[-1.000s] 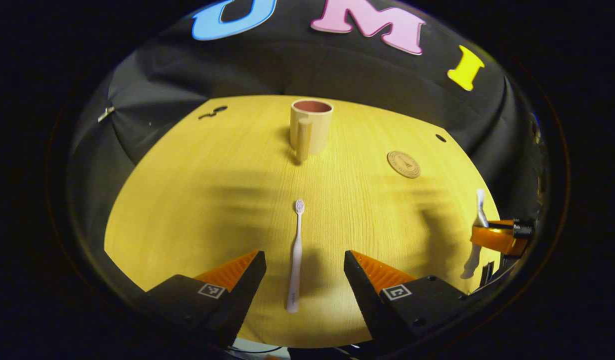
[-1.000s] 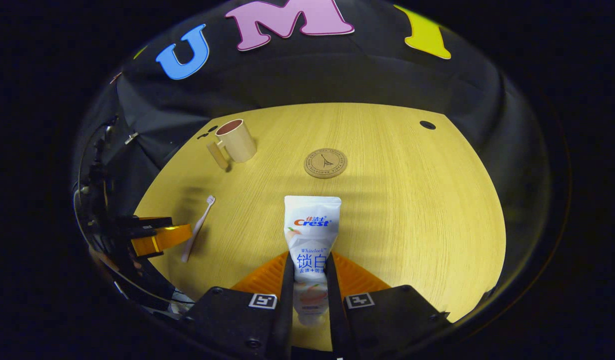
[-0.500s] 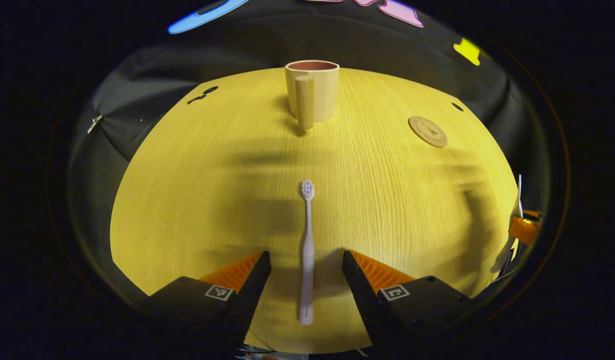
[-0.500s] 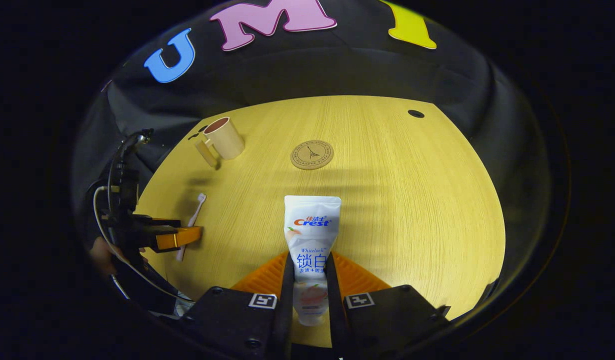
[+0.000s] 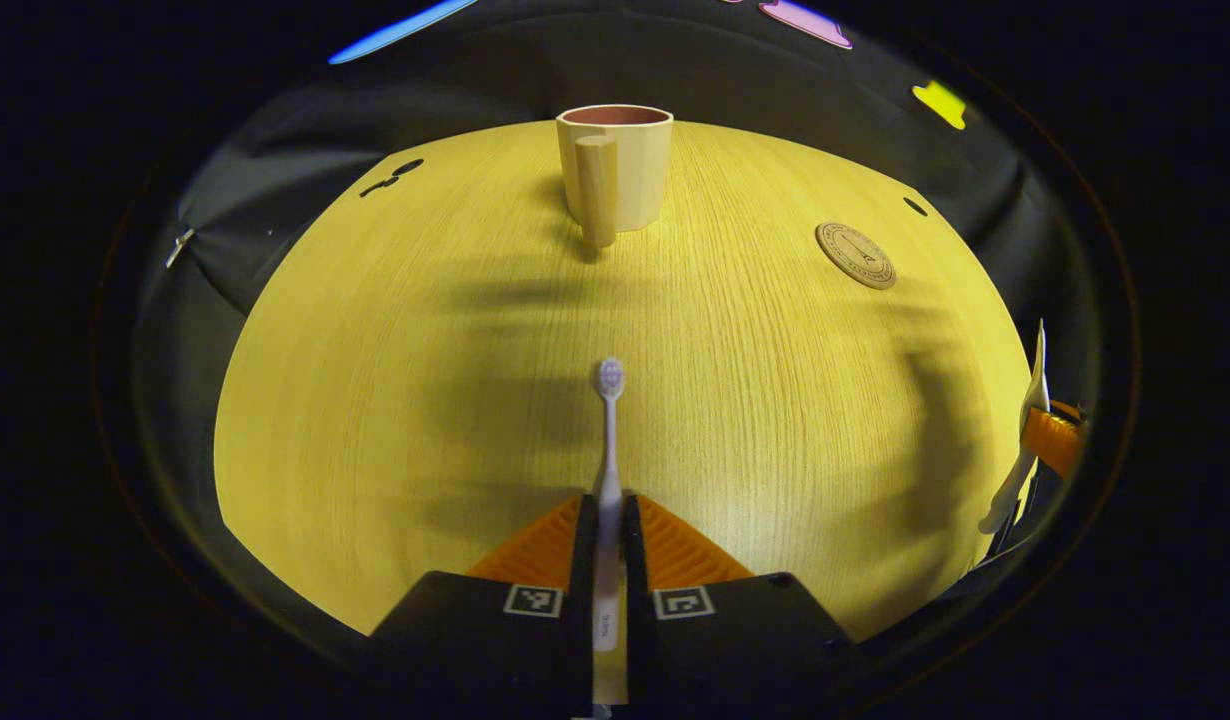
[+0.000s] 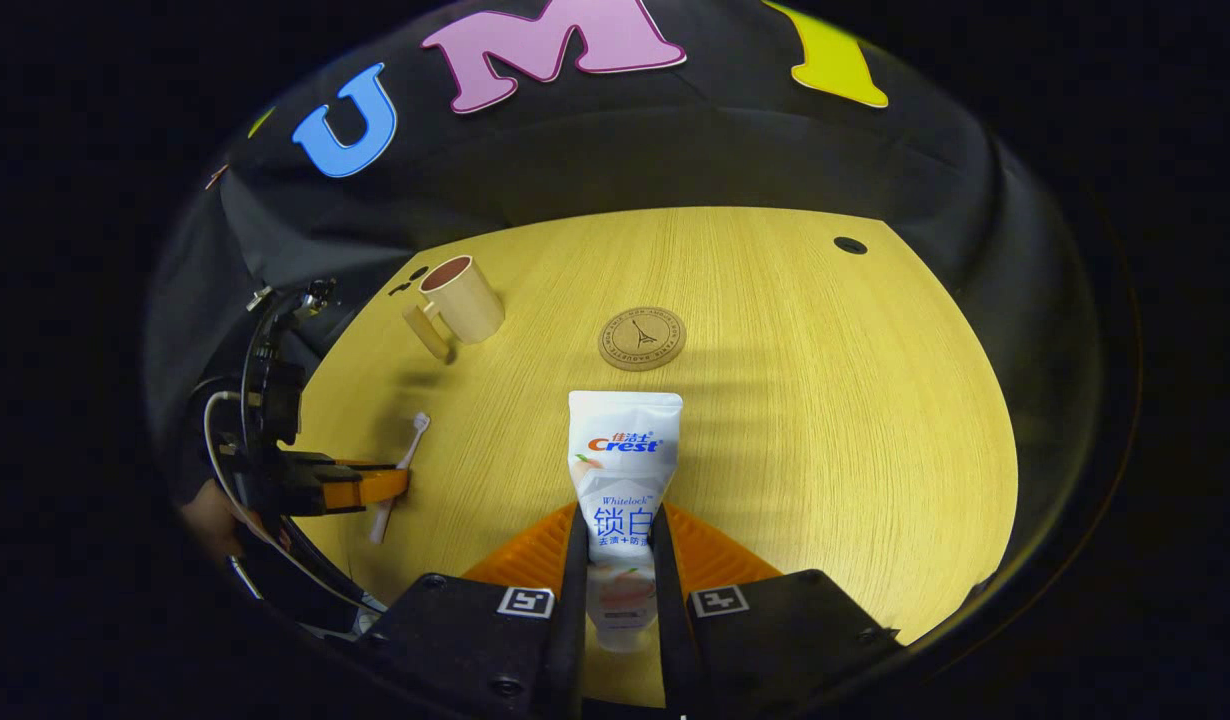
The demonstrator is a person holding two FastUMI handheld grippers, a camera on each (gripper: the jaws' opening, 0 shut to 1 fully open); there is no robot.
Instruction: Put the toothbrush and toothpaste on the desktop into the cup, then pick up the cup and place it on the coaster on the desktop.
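both pickups look made, so the step in hand is carrying the two items to the cup. in the left gripper view the left tool point(image 5: 607, 520) is pinching the toothbrush point(image 5: 608, 440) low on its handle, with the bristle head pointing ahead toward the cup point(image 5: 615, 168). whether the brush has left the bench point(image 5: 375, 380) i cannot tell. in the right gripper view the right tool point(image 6: 620, 540) is pressed onto the lower part of the toothpaste point(image 6: 623, 470), whose flat crimped end sticks out forward over the bench.

the cup stands upright at the far side, mouth open, handle turned toward the left tool. the coaster point(image 6: 642, 338) lies bare, well apart from the cup and to its right.

next, as i judge it, one tool goes over the cup's mouth, tips its item end down and lets go inside the rim; then the other. the mouth is narrow, so going one at a time should avoid a clash, and a bump on the rim could tip the cup.
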